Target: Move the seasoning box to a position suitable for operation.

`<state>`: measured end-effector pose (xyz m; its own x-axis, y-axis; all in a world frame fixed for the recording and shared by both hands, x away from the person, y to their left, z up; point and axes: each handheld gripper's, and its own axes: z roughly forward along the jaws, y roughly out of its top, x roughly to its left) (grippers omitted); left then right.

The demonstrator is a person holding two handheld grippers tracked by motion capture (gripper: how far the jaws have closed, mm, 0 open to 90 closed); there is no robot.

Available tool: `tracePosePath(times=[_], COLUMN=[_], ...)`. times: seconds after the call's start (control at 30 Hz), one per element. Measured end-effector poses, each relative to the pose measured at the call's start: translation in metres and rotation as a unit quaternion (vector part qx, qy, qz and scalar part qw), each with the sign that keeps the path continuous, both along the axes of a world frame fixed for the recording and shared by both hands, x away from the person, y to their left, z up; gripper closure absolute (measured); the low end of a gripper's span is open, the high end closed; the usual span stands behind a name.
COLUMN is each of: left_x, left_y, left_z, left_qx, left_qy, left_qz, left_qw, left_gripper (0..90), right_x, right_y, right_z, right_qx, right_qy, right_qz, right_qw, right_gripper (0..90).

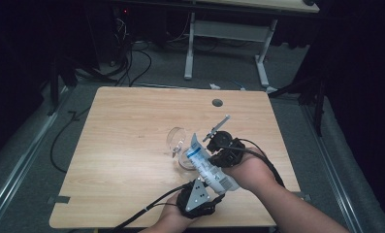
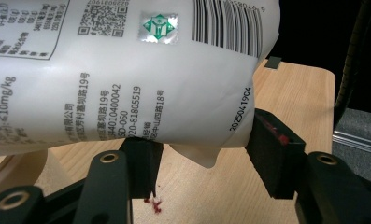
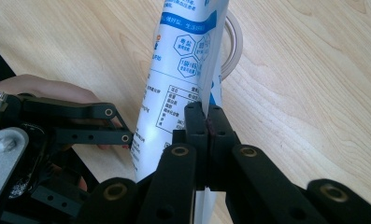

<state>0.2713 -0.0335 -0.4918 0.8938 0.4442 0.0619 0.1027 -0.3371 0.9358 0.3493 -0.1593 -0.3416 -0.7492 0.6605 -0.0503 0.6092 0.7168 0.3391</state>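
High view: white printed pouch (image 1: 210, 167) held tilted at lower centre of frame, top corner over clear glass cup (image 1: 180, 145) on wooden table (image 1: 122, 121). Pouch bottom clasped across by left gripper (image 1: 213, 198); side seam pinched flat by clenched right gripper (image 1: 213, 154). Advised: spout kept over cup rim, tilt raised slowly, seam grip kept firm.

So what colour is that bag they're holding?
The bag is white with blue panels and black print; the right gripper view shows it best.
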Motion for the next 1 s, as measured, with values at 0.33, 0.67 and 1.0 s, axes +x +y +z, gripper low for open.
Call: tracePosePath(times=[0.33,0.67,1.0], left_x=[0.001,0.002,0.003], left_y=[-0.001,-0.002,-0.002], left_z=[0.000,0.000,0.001], left_qx=[0.000,-0.002,-0.004], left_qy=[0.002,0.002,0.000], left_qz=[0.002,0.003,0.006], left_qw=[1.0000,1.0000,1.0000], left_gripper=[48.0,48.0,48.3], right_x=[0.005,0.008,0.012], right_y=[0.001,0.003,0.004], right_z=[-0.003,-0.005,-0.005], right_qx=[-0.002,-0.002,-0.004], right_qy=[0.002,0.001,0.001], right_qz=[0.000,0.001,0.003], right_qw=[1.0000,1.0000,1.0000], right_gripper=[90.0,90.0,90.0])
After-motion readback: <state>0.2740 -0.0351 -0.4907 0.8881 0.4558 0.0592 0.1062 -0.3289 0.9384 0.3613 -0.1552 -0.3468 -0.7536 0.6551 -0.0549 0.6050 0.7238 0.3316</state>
